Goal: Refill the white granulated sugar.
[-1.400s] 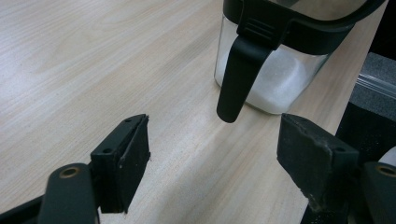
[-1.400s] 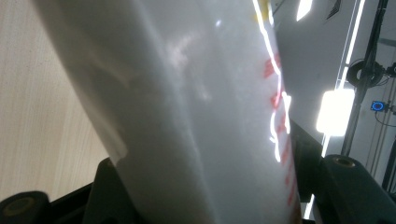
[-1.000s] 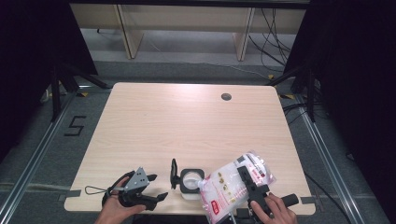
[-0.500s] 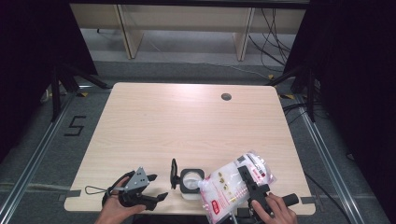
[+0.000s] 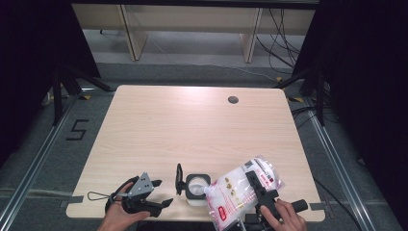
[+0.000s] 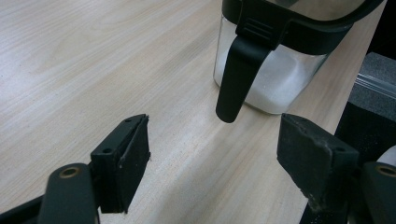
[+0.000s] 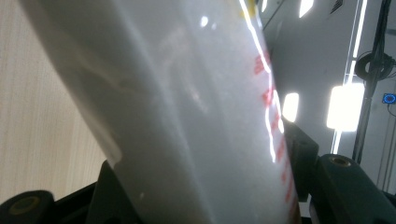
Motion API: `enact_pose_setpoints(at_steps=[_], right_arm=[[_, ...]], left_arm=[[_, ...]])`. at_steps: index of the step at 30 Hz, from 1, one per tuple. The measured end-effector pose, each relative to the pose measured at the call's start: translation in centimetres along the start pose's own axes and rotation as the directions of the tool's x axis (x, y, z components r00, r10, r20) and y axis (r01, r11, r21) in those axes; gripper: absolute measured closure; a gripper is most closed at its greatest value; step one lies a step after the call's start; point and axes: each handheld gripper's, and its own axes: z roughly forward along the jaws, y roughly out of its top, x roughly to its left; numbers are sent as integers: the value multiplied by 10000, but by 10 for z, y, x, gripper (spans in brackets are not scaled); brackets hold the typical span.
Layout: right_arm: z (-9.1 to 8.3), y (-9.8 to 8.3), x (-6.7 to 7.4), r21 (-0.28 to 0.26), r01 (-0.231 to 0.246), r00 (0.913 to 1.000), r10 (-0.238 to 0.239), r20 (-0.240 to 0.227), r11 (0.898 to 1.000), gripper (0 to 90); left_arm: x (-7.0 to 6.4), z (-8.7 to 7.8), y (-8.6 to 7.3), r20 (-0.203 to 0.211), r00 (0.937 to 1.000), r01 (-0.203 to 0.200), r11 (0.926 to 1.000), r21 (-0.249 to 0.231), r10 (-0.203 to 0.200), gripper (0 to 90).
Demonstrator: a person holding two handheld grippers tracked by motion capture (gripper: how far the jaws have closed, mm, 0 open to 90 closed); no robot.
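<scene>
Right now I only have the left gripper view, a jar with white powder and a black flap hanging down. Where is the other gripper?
Observer: The right gripper is at the table's near edge, shut on a plastic bag of white powder.
Operator: Where is the bag relative to the jar?
Observer: Tilted, with its corner at the jar's open mouth.
Operator: Is the lid off?
Observer: It stands hinged open on the jar's left, the lid upright.
Operator: And my own gripper?
Observer: The left gripper sits open, left of the jar, touching nothing.

Bare tabletop (image 5: 192, 125) beyond jar (image 5: 196, 186); bag (image 5: 240, 190) alongside
</scene>
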Motion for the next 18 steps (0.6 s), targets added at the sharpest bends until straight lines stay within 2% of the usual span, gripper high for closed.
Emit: enact_pose_setpoints(at_steps=[2, 4, 5, 6, 7, 10, 11, 12, 13, 14, 17, 18], right_arm=[[1, 0, 0, -70, -36, 10000, 36, -50, 10000, 475], [0, 0, 1, 11, -198, 9998, 198, -83, 9998, 475], [0, -1, 0, -53, -101, 9999, 101, -41, 9999, 476], [0, -1, 2, 45, -305, 9995, 305, -118, 9995, 476], [0, -1, 0, 36, -161, 9999, 161, -48, 9999, 476], [-1, -1, 3, 196, -442, 9989, 446, -169, 9988, 476], [-1, -1, 3, 250, -493, 9986, 497, -175, 9985, 476], [-3, -1, 7, 512, -1191, 9925, 1203, -214, 9916, 476], [-2, -1, 4, 323, -781, 9967, 788, -193, 9964, 476], [0, -1, 1, 109, -340, 9992, 342, -192, 9994, 477], [0, -2, 2, 133, -499, 9986, 501, -139, 9987, 477], [1, -1, -2, -46, -11, 9999, 10, -106, 10000, 477]], left_arm=[[-1, 1, 0, -36, 9999, 116, 9999, -89, -116, 249], [0, 0, 0, 3, 10000, -9, 10000, 8, 9, 249], [0, 0, 0, 0, 10000, 3, 10000, -1, -3, 249], [0, 0, 0, -45, 10000, 58, 10000, -19, -58, 249], [-1, 1, 0, -32, 9999, 139, 9999, -93, -139, 249], [1, 0, 0, 8, 9997, -261, 9997, 0, 261, 249], [-1, 0, 0, -103, 9999, 30, 10000, -16, -30, 249], [-1, 1, 0, -72, 9999, 87, 9999, -72, -87, 249], [0, 0, 0, -29, 10000, -71, 10000, 5, 71, 249], [0, 0, 0, -4, 10000, -28, 10000, -1, 28, 249], [-1, 0, 0, -99, 9999, 22, 10000, 6, -22, 249], [0, 0, 0, -26, 10000, -57, 10000, -32, 57, 249]])
